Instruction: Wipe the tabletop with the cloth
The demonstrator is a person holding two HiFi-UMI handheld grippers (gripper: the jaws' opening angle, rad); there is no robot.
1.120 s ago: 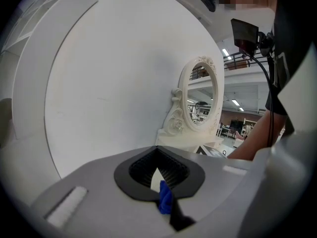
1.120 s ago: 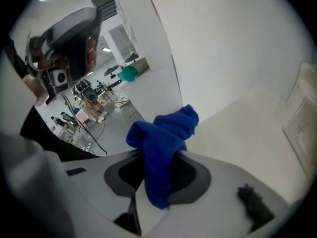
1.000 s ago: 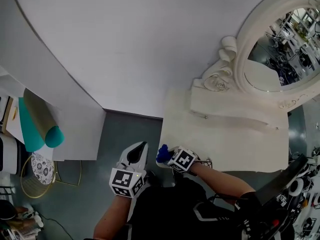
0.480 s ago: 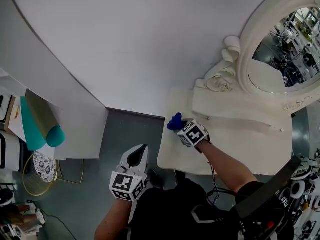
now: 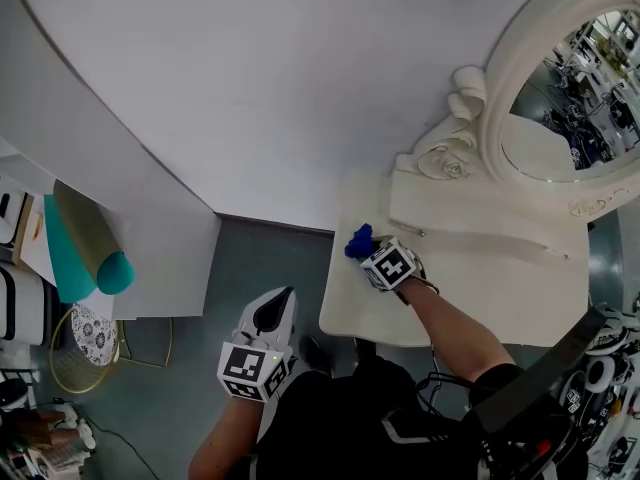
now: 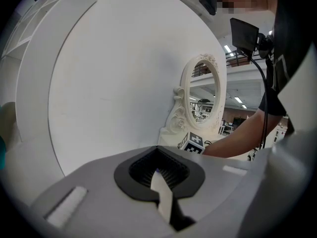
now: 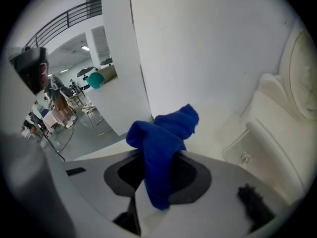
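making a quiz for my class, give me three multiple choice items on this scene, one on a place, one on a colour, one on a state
1. Where is the left tool?
A. over the floor, off the tabletop
B. resting on the tabletop
C. against the mirror

2. What colour is the cloth?
A. red
B. blue
C. white

3. How do the right tool jaws stand?
A. wide apart, empty
B. shut on nothing
C. shut on the cloth

Answers:
1 A: the head view shows it beside the table, above the floor.
2 B: it is blue in both the head view and the right gripper view.
3 C: the right gripper view shows the cloth pinched between them.
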